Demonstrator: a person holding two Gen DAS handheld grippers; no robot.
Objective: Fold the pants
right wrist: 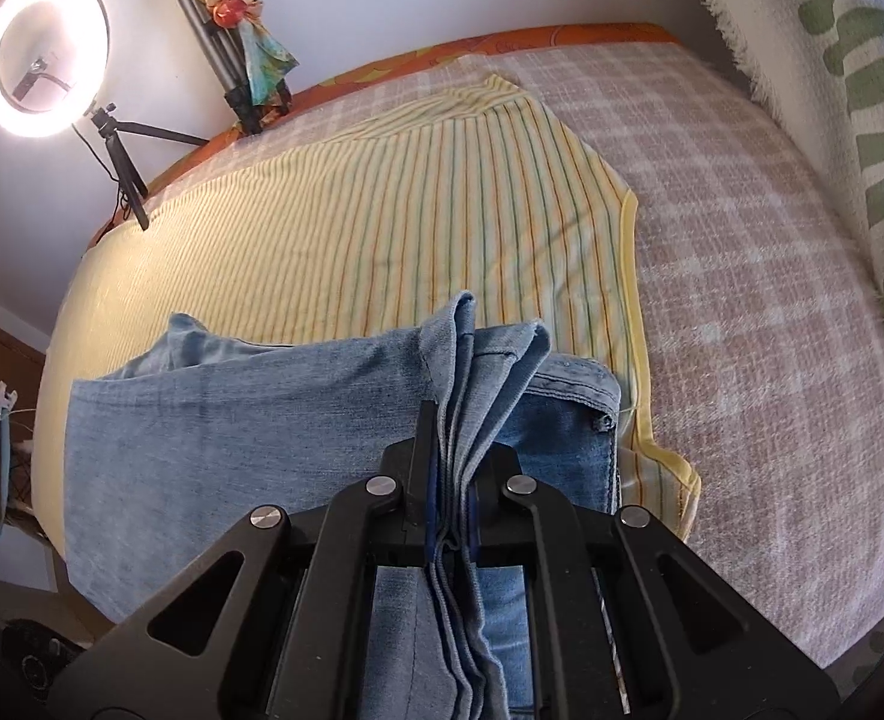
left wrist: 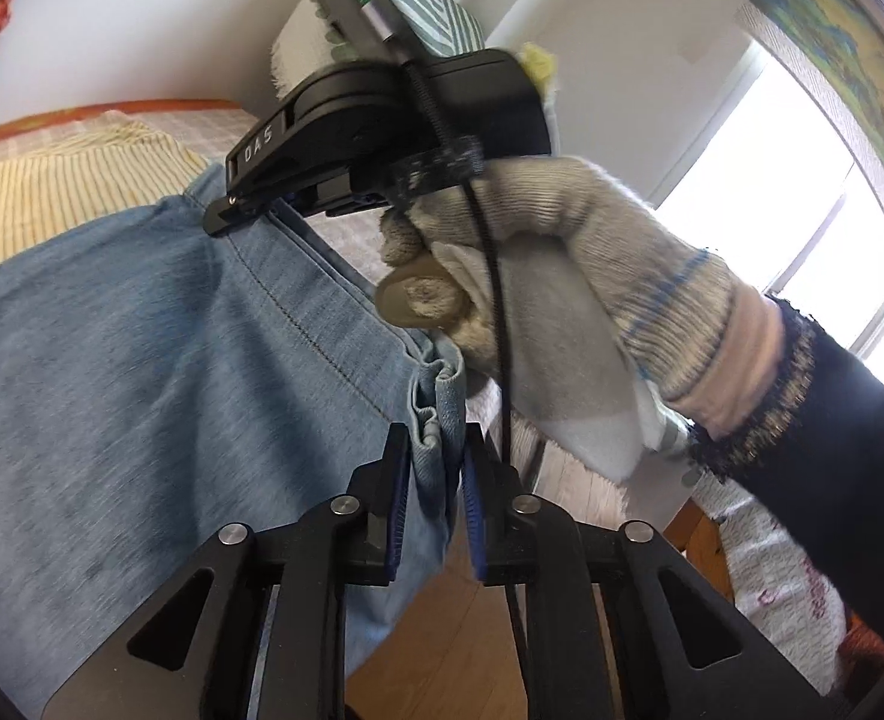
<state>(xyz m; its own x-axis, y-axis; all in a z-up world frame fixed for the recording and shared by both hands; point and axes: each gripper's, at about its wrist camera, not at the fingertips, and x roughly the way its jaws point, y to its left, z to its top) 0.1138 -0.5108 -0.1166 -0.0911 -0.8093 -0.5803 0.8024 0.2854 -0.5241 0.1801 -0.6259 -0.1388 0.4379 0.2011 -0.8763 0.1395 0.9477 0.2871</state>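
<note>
The pants are light blue jeans (left wrist: 142,360), spread over a yellow striped cloth on the bed. My left gripper (left wrist: 436,450) is shut on a bunched edge of the jeans, held above the bed's edge. In the left wrist view the right gripper (left wrist: 226,219) shows ahead, held by a gloved hand (left wrist: 562,252), its tips shut on the jeans' far edge. In the right wrist view my right gripper (right wrist: 448,438) is shut on several layers of the jeans (right wrist: 232,420), whose waistband lies under it to the right.
The yellow striped cloth (right wrist: 412,210) covers a plaid bedspread (right wrist: 742,300). A ring light on a tripod (right wrist: 40,54) and a second tripod (right wrist: 220,42) stand behind the bed. A green patterned blanket (right wrist: 850,90) hangs at right. A wooden floor (left wrist: 472,630) lies below.
</note>
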